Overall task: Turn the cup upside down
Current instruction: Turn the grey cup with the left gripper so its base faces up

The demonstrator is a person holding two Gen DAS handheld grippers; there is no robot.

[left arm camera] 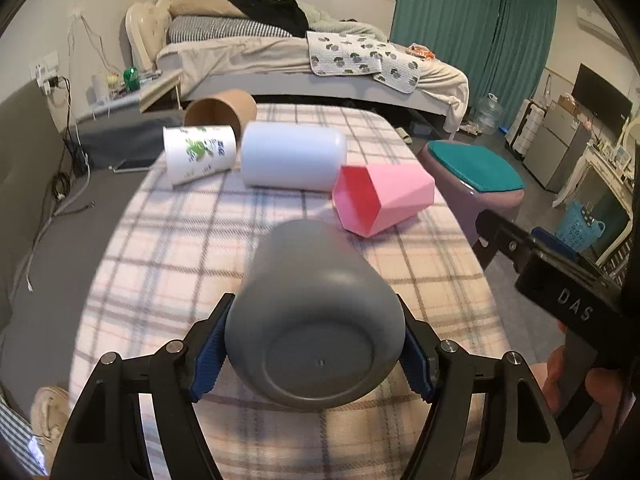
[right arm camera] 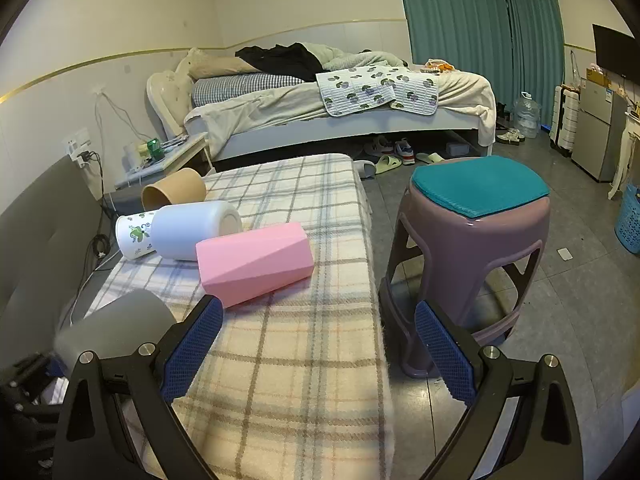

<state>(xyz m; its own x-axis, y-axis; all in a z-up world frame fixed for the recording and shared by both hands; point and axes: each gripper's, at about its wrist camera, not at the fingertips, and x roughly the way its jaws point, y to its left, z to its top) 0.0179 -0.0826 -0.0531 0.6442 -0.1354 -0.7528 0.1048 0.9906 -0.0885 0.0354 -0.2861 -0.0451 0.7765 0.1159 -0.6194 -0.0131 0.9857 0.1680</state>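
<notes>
My left gripper point(left arm camera: 314, 354) is clamped on the grey cup point(left arm camera: 316, 320), blue pads point(left arm camera: 210, 354) pressing its sides near the base. The cup lies on its side between my fingers, its flat bottom facing my left wrist camera and its mouth pointing away over the bench point(left arm camera: 160, 248), which is covered in a plaid cloth. Whether the cup rests on the cloth or sits just above it, I cannot tell. From the right wrist view the same grey cup point(right arm camera: 120, 324) shows blurred at the lower left, beside my right gripper point(right arm camera: 320, 344), whose fingers stand wide apart with nothing between them, over the near right edge of the bench point(right arm camera: 300, 360). Farther along the cloth lie four other cups, all on their sides: a pink faceted cup point(left arm camera: 382, 204) nearest the grey one, a pale white cup point(left arm camera: 292, 158) behind it, a white printed cup point(left arm camera: 200, 154) touching that one's left, and a brown paper cup point(left arm camera: 222, 110) at the far end. A purple stool point(right arm camera: 472, 256) with a teal cushion stands on the floor just beside the bench's right edge.
</notes>
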